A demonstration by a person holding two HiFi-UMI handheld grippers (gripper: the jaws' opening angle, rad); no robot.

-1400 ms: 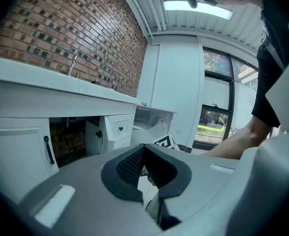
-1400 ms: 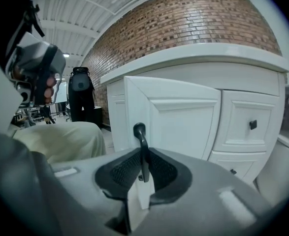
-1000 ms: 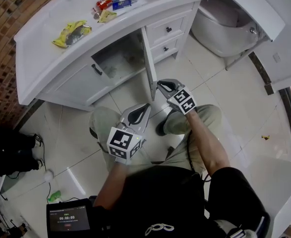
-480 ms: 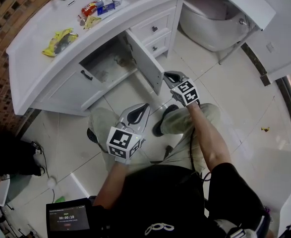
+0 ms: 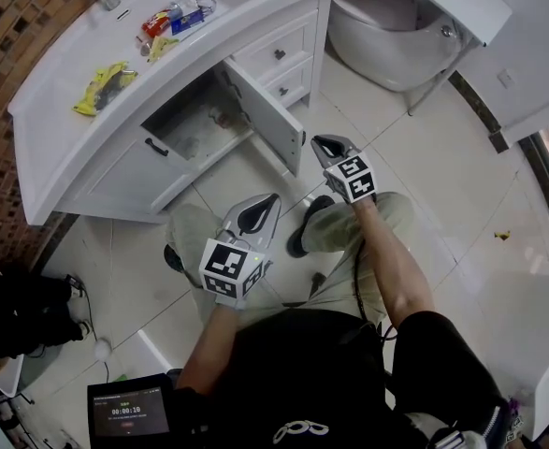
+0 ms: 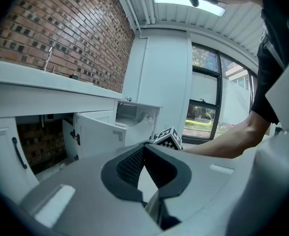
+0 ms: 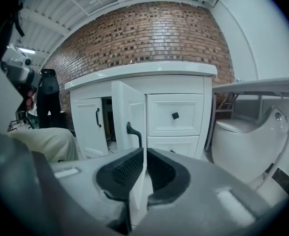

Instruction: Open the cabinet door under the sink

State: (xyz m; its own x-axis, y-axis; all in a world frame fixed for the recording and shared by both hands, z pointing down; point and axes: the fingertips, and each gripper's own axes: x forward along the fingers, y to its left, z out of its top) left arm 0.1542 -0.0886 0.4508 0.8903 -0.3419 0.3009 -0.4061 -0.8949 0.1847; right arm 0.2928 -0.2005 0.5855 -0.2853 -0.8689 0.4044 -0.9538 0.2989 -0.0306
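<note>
The white vanity (image 5: 68, 148) has its right cabinet door (image 5: 267, 110) swung wide open, showing the dark inside under the sink. In the right gripper view the open door (image 7: 129, 112) stands edge-on just beyond the jaws, its black handle (image 7: 134, 132) facing me. My right gripper (image 5: 323, 143) hovers close to the door's free edge, shut and empty (image 7: 144, 151). My left gripper (image 5: 267, 201) hangs lower over the person's knees, also shut on nothing (image 6: 144, 146). The left door (image 5: 129, 171) stays closed.
Two drawers (image 5: 279, 54) sit to the right of the open door. A toilet (image 5: 396, 26) stands further right. A yellow packet (image 5: 96, 87) and tubes (image 5: 171, 17) lie on the counter. The person's legs (image 5: 349, 223) crouch on the tiled floor.
The cabinet door has swung further open, from roughly square to the vanity to angled well outward. The right gripper followed its edge, then came off slightly to the right. The left gripper barely moved.
</note>
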